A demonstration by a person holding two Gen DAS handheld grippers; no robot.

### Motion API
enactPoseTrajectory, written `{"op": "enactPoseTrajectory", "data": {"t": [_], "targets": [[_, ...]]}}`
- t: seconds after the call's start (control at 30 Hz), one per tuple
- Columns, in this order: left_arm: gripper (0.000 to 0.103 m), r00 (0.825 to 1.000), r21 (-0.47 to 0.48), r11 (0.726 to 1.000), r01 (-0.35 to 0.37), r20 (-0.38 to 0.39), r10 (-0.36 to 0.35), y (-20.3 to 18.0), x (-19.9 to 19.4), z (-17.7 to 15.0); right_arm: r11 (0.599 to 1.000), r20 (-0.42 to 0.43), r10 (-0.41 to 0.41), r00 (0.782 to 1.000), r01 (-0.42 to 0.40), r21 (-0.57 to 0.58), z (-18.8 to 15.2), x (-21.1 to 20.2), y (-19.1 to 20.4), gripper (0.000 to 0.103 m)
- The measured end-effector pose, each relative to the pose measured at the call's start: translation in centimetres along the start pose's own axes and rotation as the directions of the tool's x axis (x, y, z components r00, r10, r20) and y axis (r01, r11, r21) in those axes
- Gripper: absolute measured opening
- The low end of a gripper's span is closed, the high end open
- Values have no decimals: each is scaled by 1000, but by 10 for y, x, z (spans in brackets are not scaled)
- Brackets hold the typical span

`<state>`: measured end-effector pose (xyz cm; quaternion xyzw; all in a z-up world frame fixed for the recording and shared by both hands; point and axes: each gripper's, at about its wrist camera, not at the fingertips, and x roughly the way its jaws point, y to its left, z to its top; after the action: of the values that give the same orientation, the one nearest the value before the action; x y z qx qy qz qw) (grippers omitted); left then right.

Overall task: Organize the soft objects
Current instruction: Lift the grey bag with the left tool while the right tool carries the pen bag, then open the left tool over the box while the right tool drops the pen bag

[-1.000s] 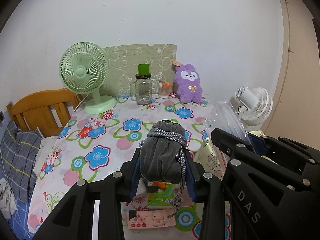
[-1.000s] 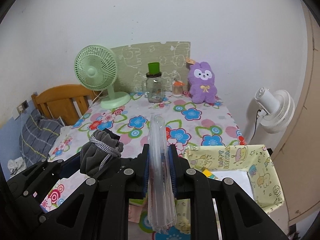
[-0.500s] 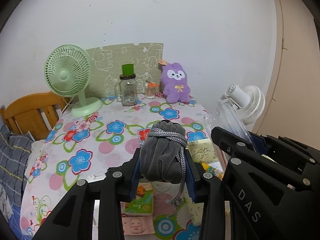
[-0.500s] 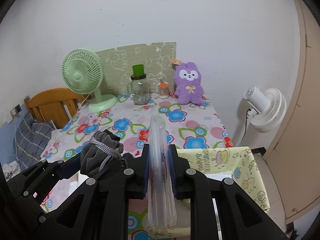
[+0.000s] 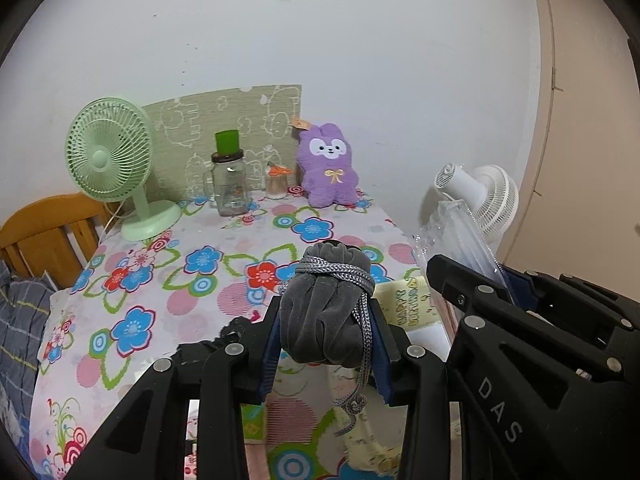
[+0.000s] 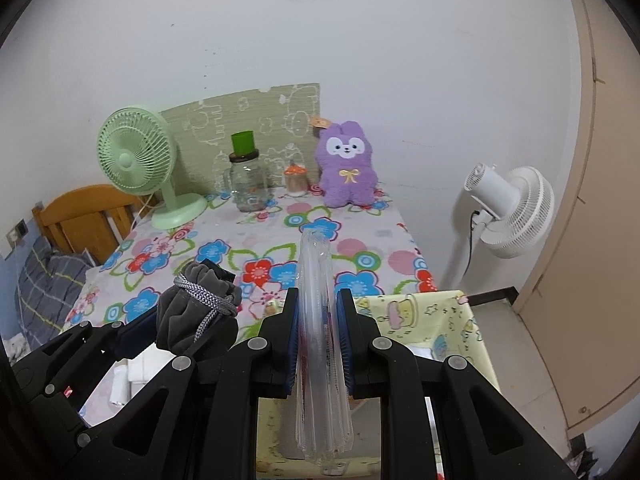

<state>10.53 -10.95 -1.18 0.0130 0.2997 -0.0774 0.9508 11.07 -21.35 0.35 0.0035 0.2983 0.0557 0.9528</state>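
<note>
both grippers now sit further to the right over the floral tablecloth (image 5: 168,280). the left gripper (image 5: 326,334), with the grey pouch (image 5: 324,312), now hangs at the edge of the yellow fabric box (image 6: 452,320), and the right gripper (image 6: 318,338), with the clear bag (image 6: 318,340), hangs over that box.

The middle of the table (image 6: 224,236) lies open, while the green fan (image 6: 138,160), jar (image 6: 248,188) and purple plush (image 6: 348,166) line its far edge.
</note>
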Motion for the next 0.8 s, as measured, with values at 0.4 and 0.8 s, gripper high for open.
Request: {"op": "enactPoseTrajectory", "data": {"t": [0.4,0.8], "targets": [[40,999,31,999,43,-29,-42,-30,20,1,998,-14,-35,999,35,48,-6,10,-35,21],[40,994,50,995,81,-73,-78,-51,43,-1,995,-43,-61,997,64,79,-14,22,-61,21]]}}
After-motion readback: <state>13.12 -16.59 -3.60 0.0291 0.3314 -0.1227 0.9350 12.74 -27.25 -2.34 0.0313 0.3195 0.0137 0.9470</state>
